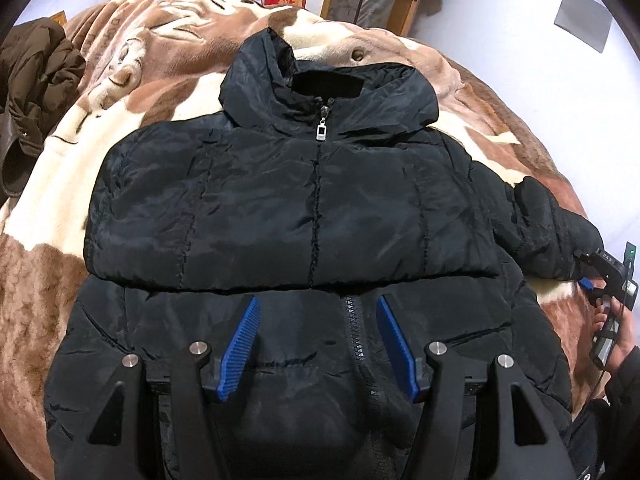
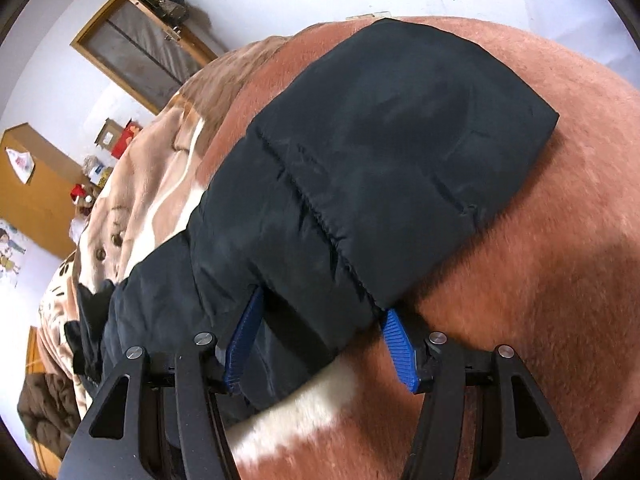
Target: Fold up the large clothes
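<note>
A black puffer jacket lies front-up across the middle of a bed covered by a brown and cream blanket, its hood toward the far edge and its zipper running down the centre. One sleeve has been folded across the chest, forming a thick band over the front panel. The other sleeve stretches out toward the right edge of the blanket, lying flat on the brown fleece.

The left gripper hangs over the lower front of the jacket, close to the near edge of the bed, its blue fingers spread wide apart with nothing between them; whether they touch the fabric cannot be told.

The right gripper sits at the outstretched sleeve, fingers spread, with the sleeve's padded bulk lying between them. The left pad is partly tucked under the fabric, the right one just beside the sleeve's edge. In the left wrist view this gripper shows at the sleeve's end.

A brown coat is heaped at the blanket's far left corner.
</note>
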Motion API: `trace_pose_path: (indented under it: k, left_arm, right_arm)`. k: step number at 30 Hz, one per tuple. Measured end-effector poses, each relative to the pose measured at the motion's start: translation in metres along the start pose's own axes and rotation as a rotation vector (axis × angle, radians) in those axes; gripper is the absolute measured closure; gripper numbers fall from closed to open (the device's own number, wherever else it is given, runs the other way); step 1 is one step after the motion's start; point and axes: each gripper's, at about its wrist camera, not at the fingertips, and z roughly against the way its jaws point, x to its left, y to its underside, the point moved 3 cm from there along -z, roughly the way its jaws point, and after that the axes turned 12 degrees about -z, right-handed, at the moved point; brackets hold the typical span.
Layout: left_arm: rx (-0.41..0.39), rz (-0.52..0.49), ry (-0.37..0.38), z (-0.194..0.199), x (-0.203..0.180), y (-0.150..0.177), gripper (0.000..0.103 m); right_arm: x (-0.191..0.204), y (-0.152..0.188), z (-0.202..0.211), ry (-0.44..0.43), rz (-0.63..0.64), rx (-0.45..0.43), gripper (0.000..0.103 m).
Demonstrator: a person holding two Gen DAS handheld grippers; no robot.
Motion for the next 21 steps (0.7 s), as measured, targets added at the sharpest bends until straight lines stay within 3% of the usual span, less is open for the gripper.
trace_pose_path:
  k: [2, 3, 6, 13, 17, 21]
  left_arm:
    - [-0.003, 0.001, 0.001, 0.001, 0.001, 0.001, 0.040]
    - [-0.005, 0.003, 0.002, 0.002, 0.001, 0.001, 0.040]
    - [-0.017, 0.011, 0.005, 0.007, 0.004, 0.002, 0.040]
    - [-0.060, 0.046, 0.024, 0.026, 0.012, 0.007, 0.040]
    - [-0.082, 0.070, 0.032, 0.036, 0.019, 0.014, 0.040]
    - [-0.101, 0.103, 0.026, 0.048, 0.034, 0.022, 0.040]
  right_arm:
    - [0.009, -0.001, 0.007, 0.002, 0.026, -0.013, 0.086]
    - [0.017, 0.000, 0.016, -0.001, 0.048, -0.017, 0.089]
    - [0.044, 0.007, 0.045, -0.047, 0.126, -0.043, 0.091]
    - [0.155, 0.055, 0.137, -0.246, 0.378, -0.105, 0.091]
    - [0.213, 0.096, 0.156, -0.357, 0.494, -0.056, 0.091]
    - [0.253, 0.146, 0.137, -0.405, 0.586, 0.054, 0.090]
